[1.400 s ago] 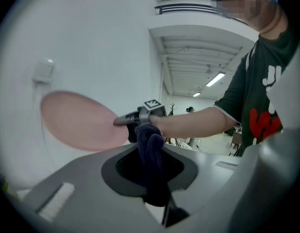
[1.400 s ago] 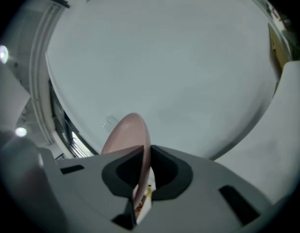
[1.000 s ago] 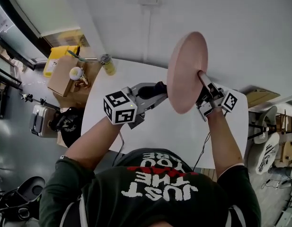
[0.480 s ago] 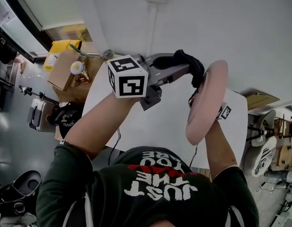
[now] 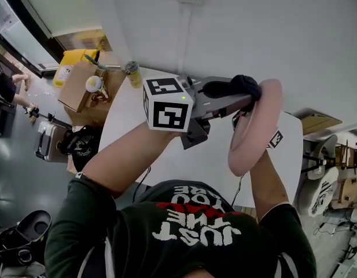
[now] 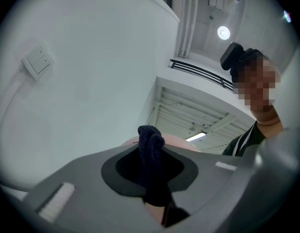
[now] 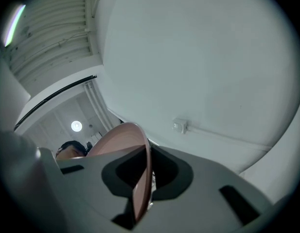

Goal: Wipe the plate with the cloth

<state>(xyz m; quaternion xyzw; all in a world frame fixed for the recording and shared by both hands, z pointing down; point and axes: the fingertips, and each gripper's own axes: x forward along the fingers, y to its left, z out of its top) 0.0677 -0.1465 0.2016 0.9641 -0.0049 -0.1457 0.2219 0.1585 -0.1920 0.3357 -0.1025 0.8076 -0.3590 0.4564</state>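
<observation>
Head view showed the left gripper clamping the cloth, apparently touching the plate rim just ahead of its jaws; the right gripper pinched the edge-on plate's lower edge.

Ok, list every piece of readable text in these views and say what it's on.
"JUST THE": on the person's black T-shirt, upside down in the head view; its other line is partly hidden.
Yellow container, bottle: any print too small to read.
Gripper views: none.

"JUST THE" on black shirt
</observation>
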